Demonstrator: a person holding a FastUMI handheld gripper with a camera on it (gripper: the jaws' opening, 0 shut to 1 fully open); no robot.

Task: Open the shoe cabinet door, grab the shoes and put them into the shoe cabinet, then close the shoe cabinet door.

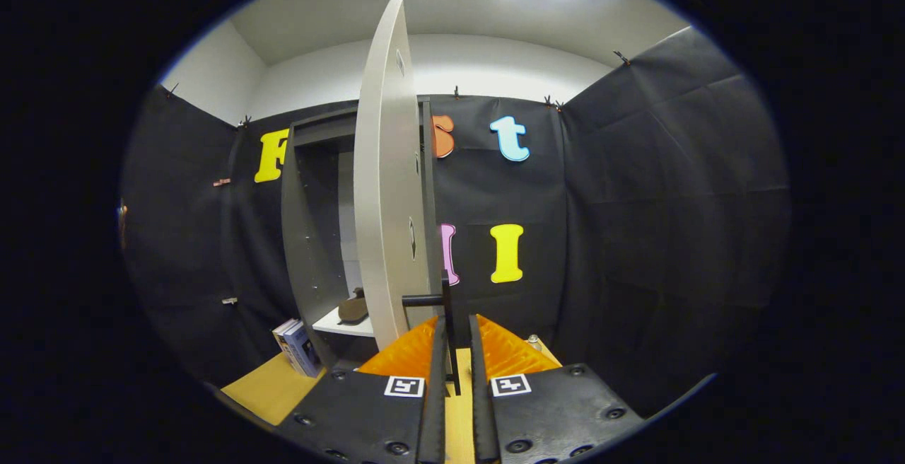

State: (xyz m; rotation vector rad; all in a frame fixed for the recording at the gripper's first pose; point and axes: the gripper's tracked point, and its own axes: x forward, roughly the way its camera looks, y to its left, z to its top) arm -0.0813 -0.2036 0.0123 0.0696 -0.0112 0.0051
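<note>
By the cabinet (pixel 311 238) foot lean 2 books (pixel 297 347); 1 shoe (pixel 352 308) sits on its shelf. The 1 door (pixel 385 181) stands ajar. The level gripper (pixel 452 340) pinches the door's handle (pixel 447 329), fingers nearly together.

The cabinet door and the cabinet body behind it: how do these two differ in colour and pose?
The cabinet door is pale, almost white; the cabinet body is dark grey. The door stands swung open, seen nearly edge-on, while the body faces forward, showing a shoe on its light shelf. The door carries a dark handle, gripped between the fingers of the gripper; the body is untouched. Both stand upright.
</note>
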